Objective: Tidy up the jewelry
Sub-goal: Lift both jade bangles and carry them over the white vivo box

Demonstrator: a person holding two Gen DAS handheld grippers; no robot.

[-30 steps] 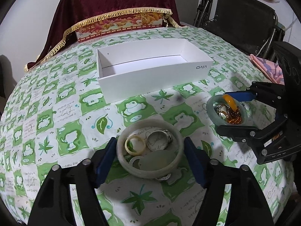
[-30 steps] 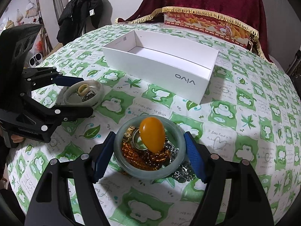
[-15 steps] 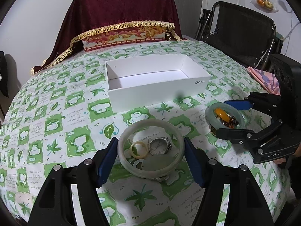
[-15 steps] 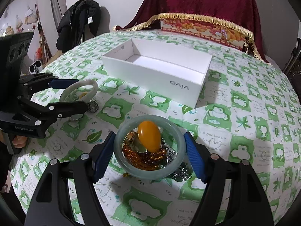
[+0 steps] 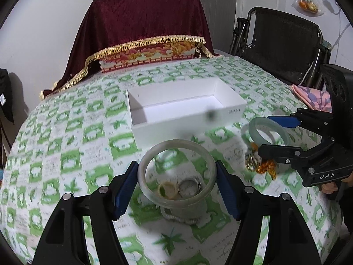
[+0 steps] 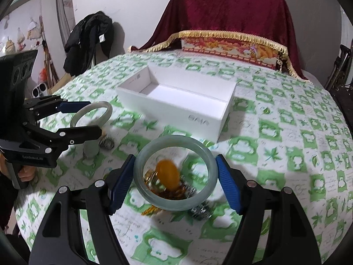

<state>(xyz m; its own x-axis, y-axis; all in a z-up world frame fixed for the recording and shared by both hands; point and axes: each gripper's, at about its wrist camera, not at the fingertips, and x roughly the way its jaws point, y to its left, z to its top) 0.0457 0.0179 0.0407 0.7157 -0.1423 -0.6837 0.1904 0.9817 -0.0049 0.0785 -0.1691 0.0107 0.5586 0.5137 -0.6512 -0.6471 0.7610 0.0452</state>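
My left gripper (image 5: 176,176) is shut on a pale whitish jade bangle (image 5: 143,165) and holds it above the table; a yellow ring (image 5: 167,190) and a silver ring (image 5: 189,187) lie below it. My right gripper (image 6: 175,175) is shut on a grey-green jade bangle (image 6: 141,172), lifted over an amber oval stone (image 6: 167,174), orange beads and silver pieces. The open white box (image 5: 187,119) stands just beyond both and also shows in the right wrist view (image 6: 176,101). Each gripper shows in the other's view: right (image 5: 273,132), left (image 6: 88,117).
The round table has a green-and-white patterned cloth (image 6: 286,143). A dark red fringed cloth over a decorated box (image 5: 145,50) stands at the far edge. A black folding chair (image 5: 282,44) and pink cloth (image 5: 313,97) are to the right. A black jacket (image 6: 88,37) hangs at left.
Both grippers have risen with their bangles, lifting them off the small jewelry that lay inside. The rings, beads and amber stone stay on the cloth. The views are blurred with motion.
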